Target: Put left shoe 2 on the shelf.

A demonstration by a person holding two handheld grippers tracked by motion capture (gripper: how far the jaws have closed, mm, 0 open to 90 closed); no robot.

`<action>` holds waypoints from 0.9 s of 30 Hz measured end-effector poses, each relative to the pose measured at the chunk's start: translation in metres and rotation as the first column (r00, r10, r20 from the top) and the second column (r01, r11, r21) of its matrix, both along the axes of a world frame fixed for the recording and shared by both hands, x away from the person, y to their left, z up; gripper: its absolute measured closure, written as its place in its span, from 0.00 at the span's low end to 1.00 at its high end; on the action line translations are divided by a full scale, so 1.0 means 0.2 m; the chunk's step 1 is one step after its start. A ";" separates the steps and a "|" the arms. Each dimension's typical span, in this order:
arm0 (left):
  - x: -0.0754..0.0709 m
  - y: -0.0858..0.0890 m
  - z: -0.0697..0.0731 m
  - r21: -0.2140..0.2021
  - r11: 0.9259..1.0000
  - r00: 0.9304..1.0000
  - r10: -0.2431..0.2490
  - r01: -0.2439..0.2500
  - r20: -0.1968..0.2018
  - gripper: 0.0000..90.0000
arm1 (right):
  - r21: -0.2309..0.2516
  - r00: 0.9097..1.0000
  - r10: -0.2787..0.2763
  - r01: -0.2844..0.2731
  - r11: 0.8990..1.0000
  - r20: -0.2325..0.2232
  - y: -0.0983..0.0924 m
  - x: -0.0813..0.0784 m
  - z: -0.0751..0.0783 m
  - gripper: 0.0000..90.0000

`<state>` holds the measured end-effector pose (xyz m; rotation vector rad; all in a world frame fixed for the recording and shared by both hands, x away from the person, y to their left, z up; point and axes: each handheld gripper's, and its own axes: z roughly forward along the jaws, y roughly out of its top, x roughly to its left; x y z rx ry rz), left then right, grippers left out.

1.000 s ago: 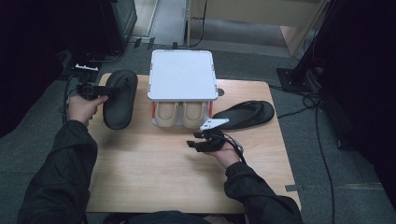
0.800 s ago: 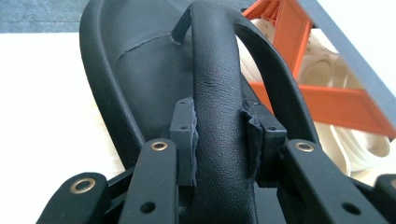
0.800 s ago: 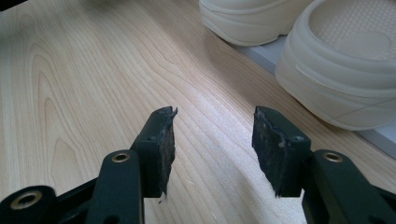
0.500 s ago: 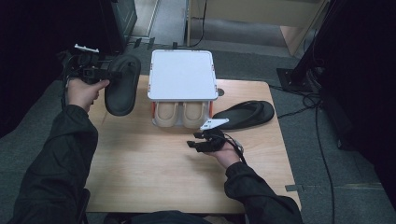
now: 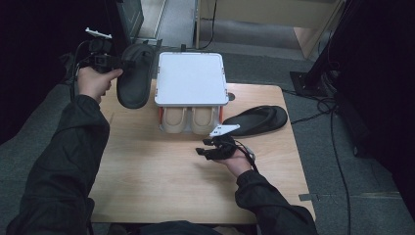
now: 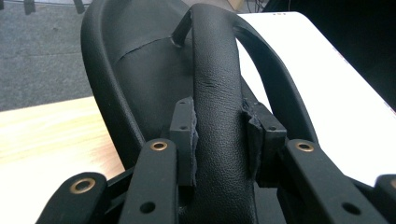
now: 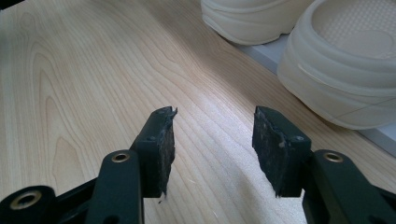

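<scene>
A black slipper (image 5: 134,76) is clamped by its strap between the pads of the left gripper (image 5: 117,62) and is held in the air off the table's (image 5: 161,186) left far corner, beside a white box (image 5: 191,78). The right gripper (image 5: 208,148) is rested on the table, jaws apart and empty, near two cream shoes (image 5: 188,120).

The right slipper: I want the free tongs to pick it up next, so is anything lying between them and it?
Nothing visible: only bare table lies between the open right tongs and the right slipper.
</scene>
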<state>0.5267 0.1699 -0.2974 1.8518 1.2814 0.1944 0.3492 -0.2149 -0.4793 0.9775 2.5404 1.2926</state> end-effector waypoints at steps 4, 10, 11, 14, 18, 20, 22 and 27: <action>0.02 -0.06 0.01 -0.005 1.000 1.000 -0.007 0.007 0.004 0.76 | 0.001 1.000 0.007 -0.007 1.000 -0.003 0.00 -0.01 0.00 0.55; 0.07 -0.17 0.03 -0.006 1.000 1.000 -0.023 0.023 0.002 0.76 | 0.004 1.000 0.014 -0.014 1.000 0.000 0.01 -0.01 0.00 0.55; 0.08 -0.18 0.03 -0.008 1.000 1.000 -0.025 0.025 0.003 0.76 | 0.006 1.000 0.014 -0.014 1.000 0.001 0.01 -0.01 0.00 0.55; 0.10 -0.24 0.03 -0.013 0.999 0.999 -0.032 0.032 0.003 0.76 | 0.006 1.000 0.016 -0.016 1.000 0.001 0.00 -0.01 0.00 0.55; 0.12 -0.32 0.02 0.005 0.999 0.999 -0.054 0.054 -0.003 0.76 | 0.007 1.000 0.009 -0.009 1.000 -0.001 -0.01 -0.02 0.01 0.55; 0.13 -0.35 0.01 -0.003 0.998 0.998 -0.061 0.061 -0.003 0.76 | 0.005 1.000 0.006 -0.006 1.000 0.001 -0.02 -0.02 0.01 0.55; 0.14 -0.38 0.00 -0.009 0.998 0.998 -0.067 0.067 -0.005 0.76 | 0.005 1.000 0.002 -0.002 1.000 -0.003 -0.03 -0.02 0.01 0.55; 0.15 -0.44 -0.01 -0.009 0.997 0.997 -0.074 0.074 -0.008 0.76 | 0.004 1.000 -0.004 0.004 1.000 0.003 -0.04 -0.04 0.00 0.55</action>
